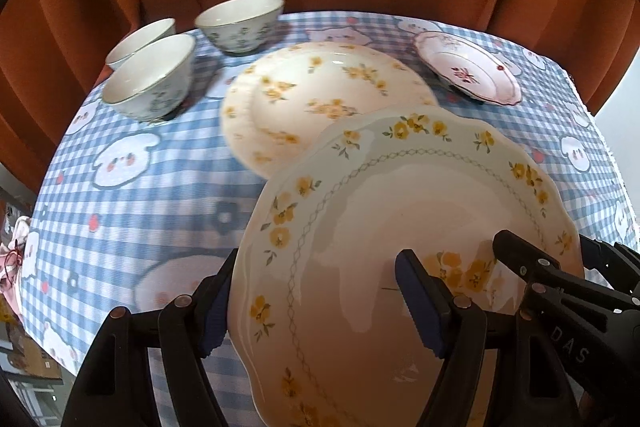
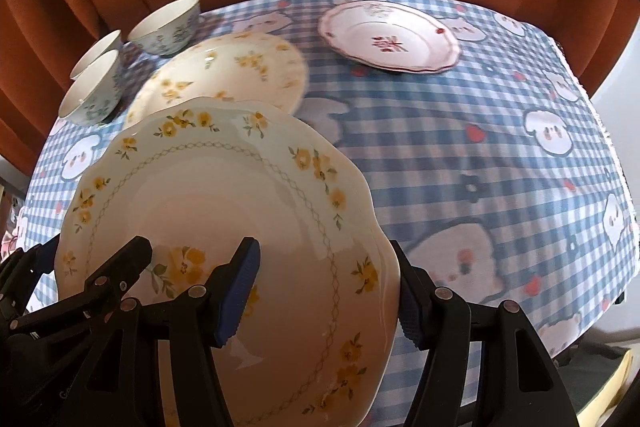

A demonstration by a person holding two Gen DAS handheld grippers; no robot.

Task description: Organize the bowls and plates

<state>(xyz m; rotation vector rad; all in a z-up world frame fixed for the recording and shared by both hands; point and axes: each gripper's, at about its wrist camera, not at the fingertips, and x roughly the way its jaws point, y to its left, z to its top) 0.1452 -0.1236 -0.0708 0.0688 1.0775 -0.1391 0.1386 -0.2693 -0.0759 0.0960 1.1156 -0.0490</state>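
Jaws of both grippers pinch opposite rims of the scalloped plate (image 1: 400,227), face tilted toward both cameras.

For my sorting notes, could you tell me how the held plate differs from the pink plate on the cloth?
The held plate has yellow flowers; the pink plate has red motifs. The held plate is tilted, gripped by the left gripper and right gripper; the pink plate rests flat. Both have scalloped rims.

Three shallow ceramic plates are in view: two cream plates with yellow flowers (image 1: 420,211) (image 1: 320,95) and one white plate with dark red motifs (image 1: 468,71) (the smallest-looking). Left of the red-patterned plate stand three white bowls with blue-green floral print (image 1: 240,23) (image 1: 150,81) (image 1: 138,41).
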